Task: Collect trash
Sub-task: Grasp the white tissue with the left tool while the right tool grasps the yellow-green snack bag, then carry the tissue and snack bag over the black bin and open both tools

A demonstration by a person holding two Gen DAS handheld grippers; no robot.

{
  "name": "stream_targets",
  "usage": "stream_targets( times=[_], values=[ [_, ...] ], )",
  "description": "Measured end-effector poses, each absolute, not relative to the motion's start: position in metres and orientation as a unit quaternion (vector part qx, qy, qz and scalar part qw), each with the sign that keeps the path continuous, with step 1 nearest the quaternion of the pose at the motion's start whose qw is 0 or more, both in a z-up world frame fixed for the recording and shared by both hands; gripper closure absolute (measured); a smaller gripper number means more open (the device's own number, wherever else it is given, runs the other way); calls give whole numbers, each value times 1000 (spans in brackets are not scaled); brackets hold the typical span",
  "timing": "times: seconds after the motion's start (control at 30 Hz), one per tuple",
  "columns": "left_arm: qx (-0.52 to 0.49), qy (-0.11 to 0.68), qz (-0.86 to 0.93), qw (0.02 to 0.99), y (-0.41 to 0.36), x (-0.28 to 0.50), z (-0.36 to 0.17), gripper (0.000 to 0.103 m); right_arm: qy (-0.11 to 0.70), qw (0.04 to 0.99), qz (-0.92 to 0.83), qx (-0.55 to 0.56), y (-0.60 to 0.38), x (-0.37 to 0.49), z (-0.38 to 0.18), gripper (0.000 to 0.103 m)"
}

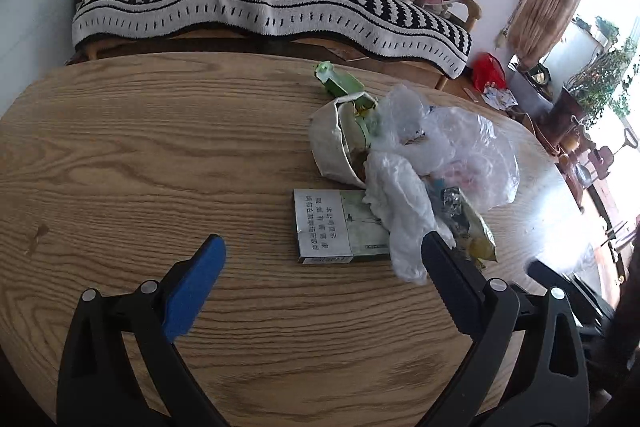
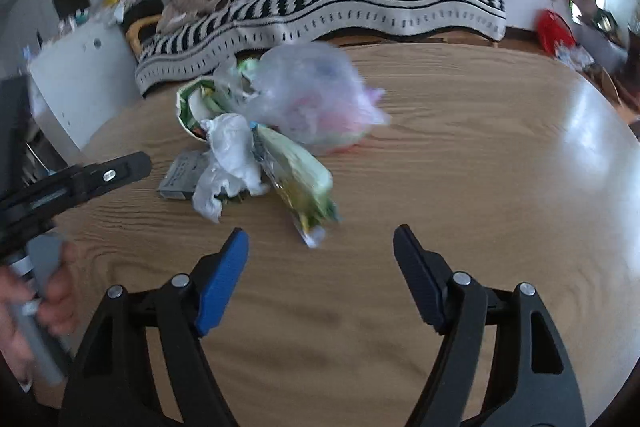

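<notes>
On the oval wood-grain table point(image 1: 140, 147) the trash heap sits around 1 o'clock of the left gripper point(image 1: 324, 259): crumpled clear plastic bag point(image 1: 460, 143), flat grey-green cigarette carton point(image 1: 328, 227), white tissue wad point(image 1: 400, 211). Both left and right gripper point(image 2: 320, 251) gape wide, holding nothing. My guess is that light bag slips or drags the heap if pinched loosely

Both hand-held grippers point(image 1: 324, 255) point(image 2: 320, 243) agape, empty.

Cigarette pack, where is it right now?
The flat grey-green cigarette pack lies on the wooden table at the near edge of the trash pile, partly under the crumpled white tissue, right of centre in the left wrist view.
</notes>
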State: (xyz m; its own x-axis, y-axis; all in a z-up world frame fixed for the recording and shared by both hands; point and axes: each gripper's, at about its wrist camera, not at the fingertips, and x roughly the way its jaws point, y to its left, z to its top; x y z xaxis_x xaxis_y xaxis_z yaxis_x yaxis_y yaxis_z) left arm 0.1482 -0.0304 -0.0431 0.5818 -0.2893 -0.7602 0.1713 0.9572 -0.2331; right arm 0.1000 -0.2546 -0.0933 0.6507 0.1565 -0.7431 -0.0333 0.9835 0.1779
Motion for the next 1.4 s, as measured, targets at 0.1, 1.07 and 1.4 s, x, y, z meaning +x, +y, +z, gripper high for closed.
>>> stream_targets(
  times=[0.1,1.07,1.4],
  values=[
    [-56,437,-138,887,-36,147,-46,8,419,902,55,81,-250,127,-99,30],
    [-16,437,-84,895,-113,166,-59,91,410,905,51,106,-326,59,-89,84],
    [-10,401,-123,908,-118,135,-15,93,384,916,33,112,-339,24,-56,84]
  ],
)
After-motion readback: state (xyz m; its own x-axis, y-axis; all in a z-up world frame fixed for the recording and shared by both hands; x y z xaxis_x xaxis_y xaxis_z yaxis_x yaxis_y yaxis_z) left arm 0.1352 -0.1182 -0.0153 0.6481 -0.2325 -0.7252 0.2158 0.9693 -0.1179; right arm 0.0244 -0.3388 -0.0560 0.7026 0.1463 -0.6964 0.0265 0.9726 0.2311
